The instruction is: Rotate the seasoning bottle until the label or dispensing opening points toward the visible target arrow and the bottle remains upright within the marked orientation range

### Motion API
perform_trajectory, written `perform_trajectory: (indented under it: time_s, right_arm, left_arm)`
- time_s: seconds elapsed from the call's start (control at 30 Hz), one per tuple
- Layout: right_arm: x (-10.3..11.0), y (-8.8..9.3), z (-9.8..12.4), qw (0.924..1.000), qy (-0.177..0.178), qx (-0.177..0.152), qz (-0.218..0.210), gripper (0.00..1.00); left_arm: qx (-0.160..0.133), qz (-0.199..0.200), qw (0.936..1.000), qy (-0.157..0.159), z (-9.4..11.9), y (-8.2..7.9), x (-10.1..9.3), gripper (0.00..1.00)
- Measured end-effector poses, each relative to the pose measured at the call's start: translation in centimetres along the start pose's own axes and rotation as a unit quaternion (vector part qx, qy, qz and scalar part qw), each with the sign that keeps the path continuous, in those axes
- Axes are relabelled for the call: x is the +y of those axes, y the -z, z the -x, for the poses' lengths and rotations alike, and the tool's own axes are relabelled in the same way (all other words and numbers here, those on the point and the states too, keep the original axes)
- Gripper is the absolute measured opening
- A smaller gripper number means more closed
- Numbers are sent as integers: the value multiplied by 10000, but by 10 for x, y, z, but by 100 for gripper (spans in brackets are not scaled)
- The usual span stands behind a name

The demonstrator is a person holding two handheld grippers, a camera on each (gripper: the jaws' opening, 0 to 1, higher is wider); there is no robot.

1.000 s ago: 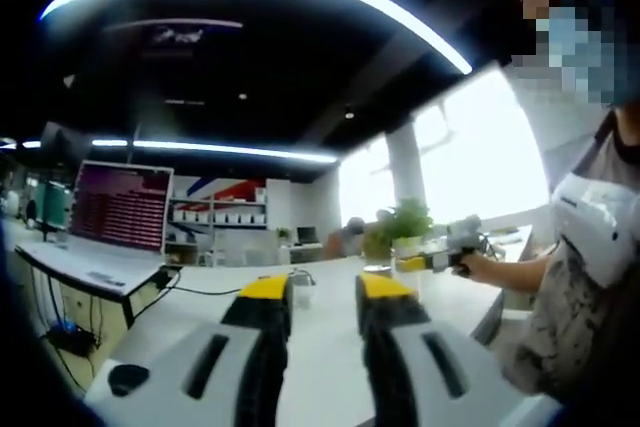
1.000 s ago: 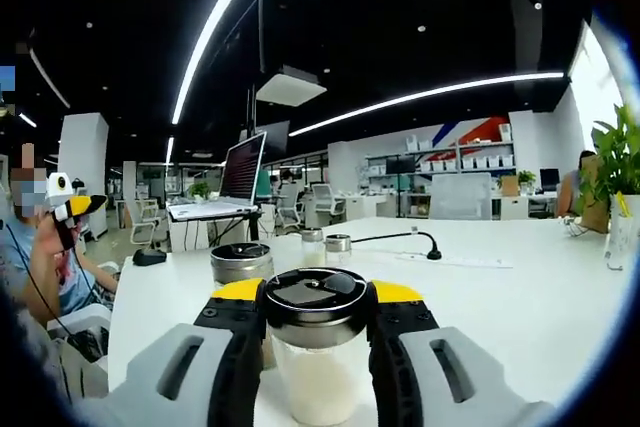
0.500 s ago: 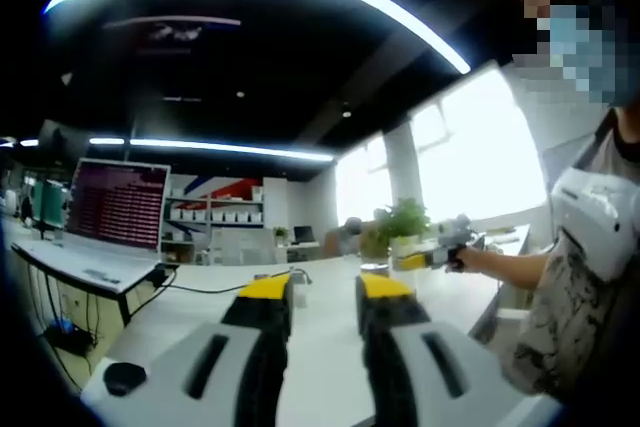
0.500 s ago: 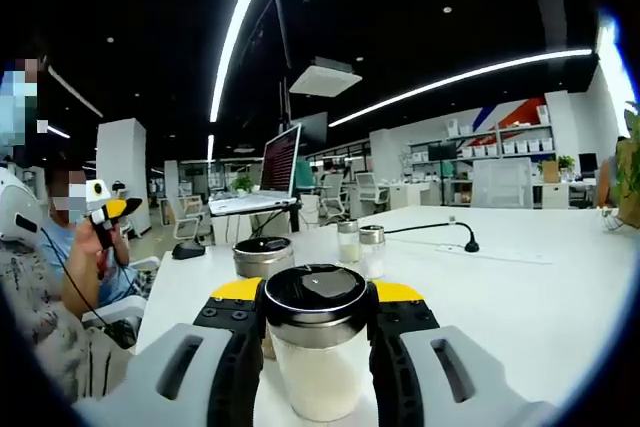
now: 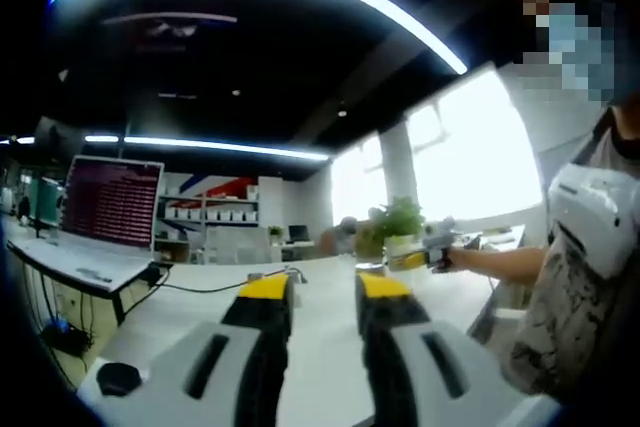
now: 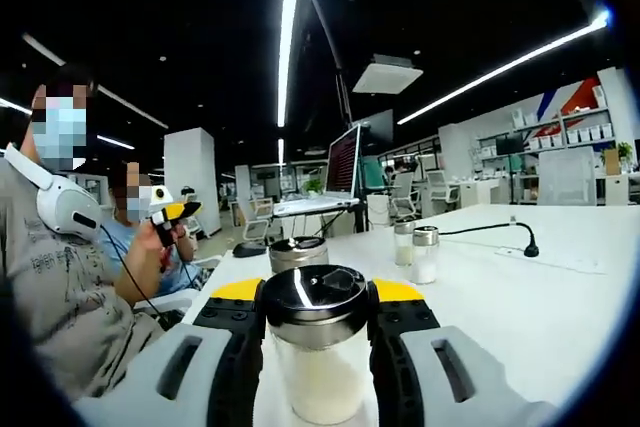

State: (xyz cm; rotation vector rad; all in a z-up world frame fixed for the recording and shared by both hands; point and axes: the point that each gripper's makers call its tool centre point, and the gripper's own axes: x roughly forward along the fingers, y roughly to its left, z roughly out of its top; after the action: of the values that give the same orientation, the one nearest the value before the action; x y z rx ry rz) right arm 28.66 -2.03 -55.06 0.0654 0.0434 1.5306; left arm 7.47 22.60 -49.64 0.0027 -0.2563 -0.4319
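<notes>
Two grippers: I hold both above the white table (image 6: 560,317).
Right gripper (image 6: 318,292): yellow-tipped jaws clamped on the glass seasoning bottle with the steel lid (image 6: 314,347), one jaw each side.
Bottle: upright, white grains inside, near table edge; no label or arrow that I can see.
Left gripper (image 5: 323,287): jaws apart, nothing between; also seen raised at left in right gripper view.
Behind bottle: steel-lidded round jar (image 6: 297,252), two small glass shakers (image 6: 415,252), black cable (image 6: 495,232), open laptop (image 6: 335,172).
</notes>
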Motion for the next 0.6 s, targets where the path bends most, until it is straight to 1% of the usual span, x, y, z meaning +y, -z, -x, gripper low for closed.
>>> perform_trajectory:
  time_s: [0.1, 0.13, 0.17, 0.2, 0.23, 0.27, 0.3, 0.33, 0.37, 0.4, 0.43, 0.47, 0.5, 0.53, 0.57, 0.6]
  right_arm:
    - [1, 0, -2, 10000, -42, -60, -44, 40]
    - [-1, 0, -2, 10000, 50, -63, -48, 42]
    - [-6, 2, 1, 9996, 258, 18, -109, 48]
    - [-5, 1, 1, 9994, 327, -8, -113, 56]
    - [-3, 1, 1, 9990, 435, -37, -129, 61]
    - [1, 2, 0, 9986, 493, -71, -147, 64]
    - [6, 3, -1, 9981, 589, -59, -152, 64]
    - [2, 4, 0, 9955, 933, -66, -157, 63]
    - [-2, 3, 2, 9912, 1321, -74, -65, 63]
    - [-5, -2, 3, 9868, 1600, -236, -80, 62]
    - [-5, -6, 4, 9825, 1800, -431, -193, 62]
    - [-5, -8, 5, 9780, 1969, -561, -403, 62]
    - [-7, -13, 7, 9703, 2187, -786, -676, 61]
    - [-5, -16, 7, 9656, 2258, -945, -876, 59]
    - [-5, -19, 8, 9580, 2399, -1137, -1083, 57]
    - [-5, -16, 9, 9559, 2525, -1072, -1051, 55]
  left_arm:
    - [-40, -49, 10000, -47, 1, -3, 1, 26]
    - [-52, -48, 10000, -54, 2, -3, 1, 26]
    - [-59, -45, 10000, -58, 2, -4, 1, 26]
    - [-63, -52, 9999, -66, 3, -4, 1, 26]
    - [-68, -61, 9999, -78, 3, -5, 1, 26]
    - [-76, -68, 9999, -88, 3, -6, 2, 26]
    - [-86, -67, 9999, -91, 3, -6, 2, 26]
    - [-93, -65, 9999, -91, 3, -6, 2, 26]
    - [-94, -65, 9999, -89, 3, -6, 1, 26]
    - [-87, -70, 9999, -87, 3, -5, 1, 26]
    - [-80, -72, 9999, -88, 3, -5, 1, 26]
    - [-71, -77, 9999, -87, 3, -4, 0, 26]
    - [-62, -85, 9999, -91, 3, -3, 0, 26]
    - [-59, -95, 9999, -98, 3, -3, 0, 26]
    - [-60, -107, 9999, -116, 4, -4, 0, 26]
    - [-71, -117, 9998, -130, 5, -4, 0, 26]
